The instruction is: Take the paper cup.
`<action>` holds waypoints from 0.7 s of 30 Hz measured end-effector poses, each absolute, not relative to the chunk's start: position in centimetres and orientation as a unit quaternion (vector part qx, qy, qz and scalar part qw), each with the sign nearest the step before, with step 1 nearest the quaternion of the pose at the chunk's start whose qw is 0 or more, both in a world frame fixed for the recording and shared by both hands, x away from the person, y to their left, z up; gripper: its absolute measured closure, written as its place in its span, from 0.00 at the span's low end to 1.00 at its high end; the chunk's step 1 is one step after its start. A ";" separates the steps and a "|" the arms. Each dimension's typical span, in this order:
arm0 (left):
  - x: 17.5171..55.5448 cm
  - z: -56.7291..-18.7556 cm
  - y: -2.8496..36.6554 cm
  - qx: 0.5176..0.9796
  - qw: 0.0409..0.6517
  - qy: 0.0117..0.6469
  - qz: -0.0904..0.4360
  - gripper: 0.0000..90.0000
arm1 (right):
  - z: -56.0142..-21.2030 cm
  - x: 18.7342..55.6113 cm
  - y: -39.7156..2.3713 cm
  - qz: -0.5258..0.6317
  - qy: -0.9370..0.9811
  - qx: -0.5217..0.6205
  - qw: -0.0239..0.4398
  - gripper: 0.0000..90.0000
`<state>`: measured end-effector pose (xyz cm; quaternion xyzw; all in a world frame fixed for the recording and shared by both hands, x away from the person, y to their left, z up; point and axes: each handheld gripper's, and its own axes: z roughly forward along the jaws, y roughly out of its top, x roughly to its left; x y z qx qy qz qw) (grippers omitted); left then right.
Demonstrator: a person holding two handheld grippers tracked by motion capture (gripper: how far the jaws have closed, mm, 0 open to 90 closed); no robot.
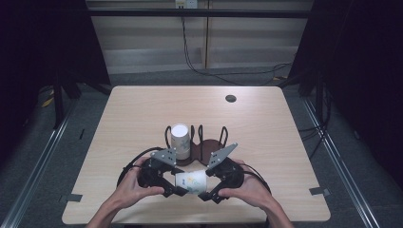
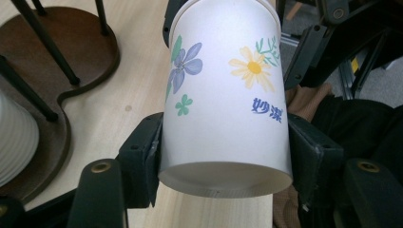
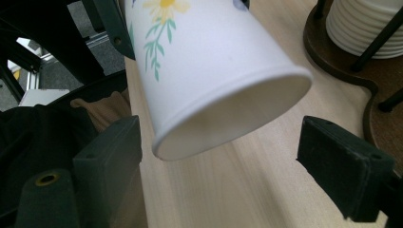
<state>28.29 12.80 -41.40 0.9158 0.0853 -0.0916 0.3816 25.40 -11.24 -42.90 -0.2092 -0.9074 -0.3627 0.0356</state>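
A light wooden table [image 1: 142, 109] sits mid-frame, with a small round dark hole [image 1: 231, 99] toward its upper right. At top centre, a black cable [image 1: 186, 57] hangs down the pale wall [image 1: 142, 38] to the grey floor [image 1: 157, 77]. Metal floor rails [image 1: 40, 154] flank the table.

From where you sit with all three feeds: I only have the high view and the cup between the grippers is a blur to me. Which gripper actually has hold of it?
Observer: The left gripper. Its pads press both sides of the flowered paper cup, near the base.
Operator: And the right one?
Observer: The right gripper is open; its jaws stand wide of the cup's rim, touching neither side.
Operator: Which way does the cup point?
Observer: It lies sideways, open mouth toward the right gripper, closed base toward the left.
Operator: Anything on the rack beside it?
Observer: A stack of ribbed white cups sits on the brown wooden base, between its black posts.
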 end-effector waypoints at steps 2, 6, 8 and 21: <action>28.4 -41.3 13.0 0.916 0.383 0.086 -0.087 0.41 | -42.8 25.5 -11.4 -0.366 -0.905 -0.213 0.033 0.16; 28.5 -41.3 13.2 0.910 0.396 0.089 -0.081 0.41 | -42.7 25.5 -11.7 -0.373 -0.900 -0.221 0.035 0.16; 28.6 -41.3 13.4 0.907 0.404 0.092 -0.079 0.41 | -42.6 25.5 -11.9 -0.379 -0.898 -0.222 0.034 0.16; 28.7 -41.3 14.3 0.881 0.456 0.103 -0.072 0.41 | -42.1 25.7 -13.1 -0.430 -0.873 -0.228 0.024 0.16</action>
